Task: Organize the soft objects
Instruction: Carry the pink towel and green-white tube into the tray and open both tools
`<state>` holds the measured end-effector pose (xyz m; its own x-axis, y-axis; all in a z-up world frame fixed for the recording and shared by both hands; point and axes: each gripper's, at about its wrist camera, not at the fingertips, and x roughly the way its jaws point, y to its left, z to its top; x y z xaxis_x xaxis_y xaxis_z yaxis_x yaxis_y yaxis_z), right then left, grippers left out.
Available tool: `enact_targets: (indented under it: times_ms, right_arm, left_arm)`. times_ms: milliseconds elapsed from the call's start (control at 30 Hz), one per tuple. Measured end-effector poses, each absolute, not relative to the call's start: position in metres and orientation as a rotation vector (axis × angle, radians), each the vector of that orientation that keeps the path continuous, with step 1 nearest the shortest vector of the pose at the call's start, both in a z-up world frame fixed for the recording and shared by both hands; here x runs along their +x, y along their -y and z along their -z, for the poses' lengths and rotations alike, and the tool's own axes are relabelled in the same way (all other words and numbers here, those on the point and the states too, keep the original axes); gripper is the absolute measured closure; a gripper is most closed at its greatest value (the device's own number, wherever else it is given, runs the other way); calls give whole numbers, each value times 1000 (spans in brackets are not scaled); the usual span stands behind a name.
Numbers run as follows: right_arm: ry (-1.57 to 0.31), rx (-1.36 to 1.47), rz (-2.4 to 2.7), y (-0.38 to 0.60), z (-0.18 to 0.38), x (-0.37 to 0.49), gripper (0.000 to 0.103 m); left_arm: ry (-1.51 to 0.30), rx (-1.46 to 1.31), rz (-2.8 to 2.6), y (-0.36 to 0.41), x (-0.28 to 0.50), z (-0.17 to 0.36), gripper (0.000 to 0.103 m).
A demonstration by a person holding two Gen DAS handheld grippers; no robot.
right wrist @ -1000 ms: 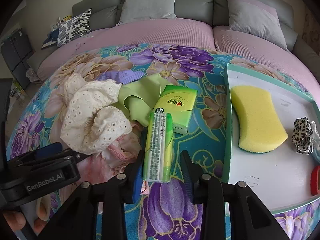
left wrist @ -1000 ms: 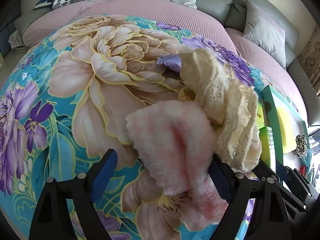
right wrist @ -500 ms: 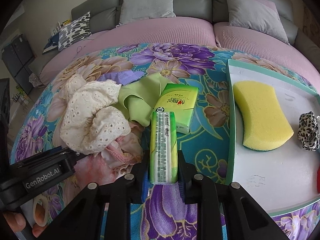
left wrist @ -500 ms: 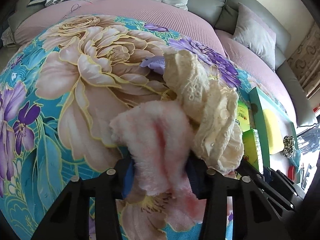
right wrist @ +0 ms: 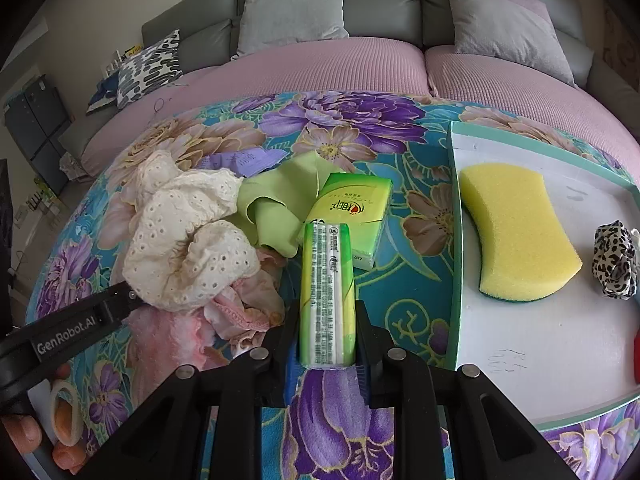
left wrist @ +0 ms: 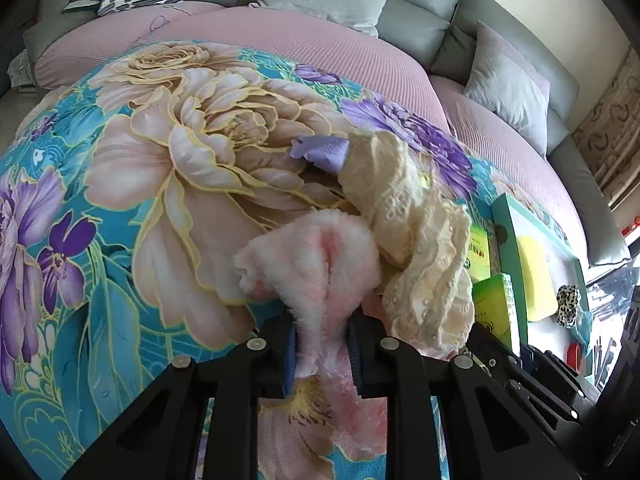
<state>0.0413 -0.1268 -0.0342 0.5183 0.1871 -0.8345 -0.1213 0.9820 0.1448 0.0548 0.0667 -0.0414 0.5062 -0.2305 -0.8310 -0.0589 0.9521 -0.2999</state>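
Grasp step: left gripper [left wrist: 322, 350] closing, pinching pink fluffy cloth [left wrist: 320, 268]; right gripper [right wrist: 327, 354] clamps tissue pack [right wrist: 327, 292]. Next, probably: lift both to tray [right wrist: 520, 360], right of frame.

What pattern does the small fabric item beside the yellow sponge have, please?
A black-and-white leopard print scrunchie, clearest in the right wrist view.

Left gripper [left wrist: 322, 354] angled downward, jaws closing on fabric; right gripper [right wrist: 327, 354] angled downward, clamped.

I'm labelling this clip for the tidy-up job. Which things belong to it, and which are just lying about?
Job: pink fluffy cloth with left gripper closing on it; tissue pack in right gripper; cream lace cloth; tray.
Lying about: sofa cushions.
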Motion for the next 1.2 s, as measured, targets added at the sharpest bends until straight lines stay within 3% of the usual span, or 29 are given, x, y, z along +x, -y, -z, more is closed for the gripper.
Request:
enact_targets:
  times_ms: [533,1200]
  right_arm:
    - [-961,102,-196,133,25,38,79]
    - [-845,154,-138,166,-11,21,79]
  left_arm:
    - [-952,-271,27,-78,47,17,86]
    - [-727,-201,28,-71,18,-59,86]
